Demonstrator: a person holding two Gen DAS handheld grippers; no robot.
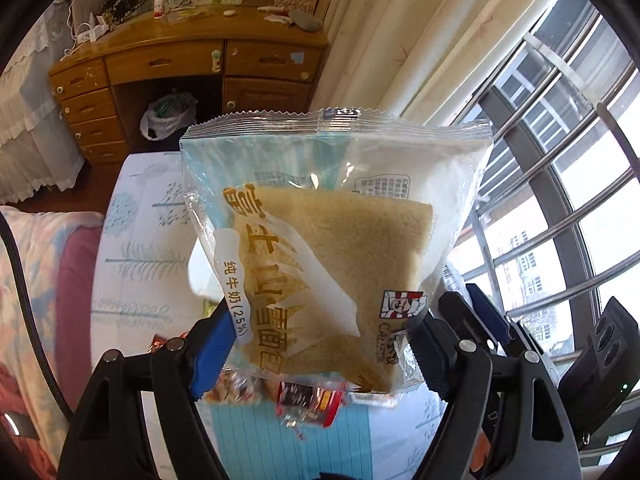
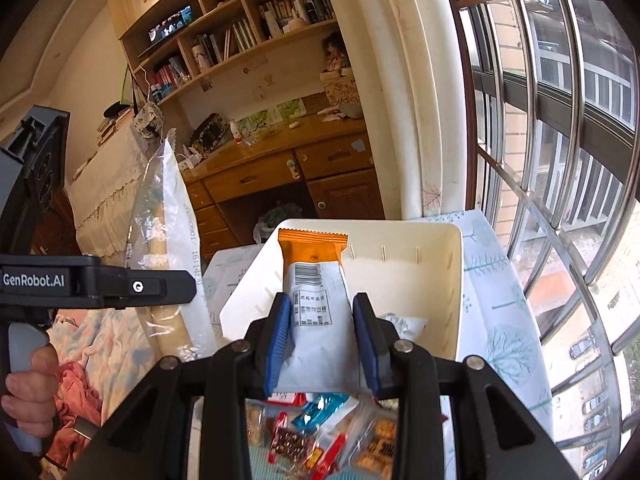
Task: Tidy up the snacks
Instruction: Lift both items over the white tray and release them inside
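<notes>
- In the left wrist view, we find the left gripper (image 1: 316,344) at the lower centre of the frame, its blue pads (image 1: 210,354) set fairly wide and clamped on the bottom corners of a clear bread packet (image 1: 332,248).
- The bread packet stands upright above the fingers and fills the middle of the frame; its crimped top edge reaches toward the upper centre, in front of the wooden desk (image 1: 192,64).
- Below the packet, at the lower centre, we see a blurred heap of small snacks (image 1: 308,400) lying on a tree-patterned cloth (image 1: 140,240).
- In the right wrist view, the right gripper (image 2: 322,340) sits at the lower centre, its jaws drawn narrow and pressed on both sides of an orange-and-white snack packet (image 2: 314,276).
- That packet points up the frame, its orange end overlapping the far wall of a white bin (image 2: 440,264) at centre right.
- The bin rests on the same cloth; a small white packet (image 2: 404,326) lies inside it, just right of the right finger.
- At the left edge of this view, we see the person's left hand (image 2: 28,392) wrapped around the left gripper's handle, with the bread packet rising edge-on above it at centre left.
- More snacks lie under the right gripper at the bottom centre.
</notes>
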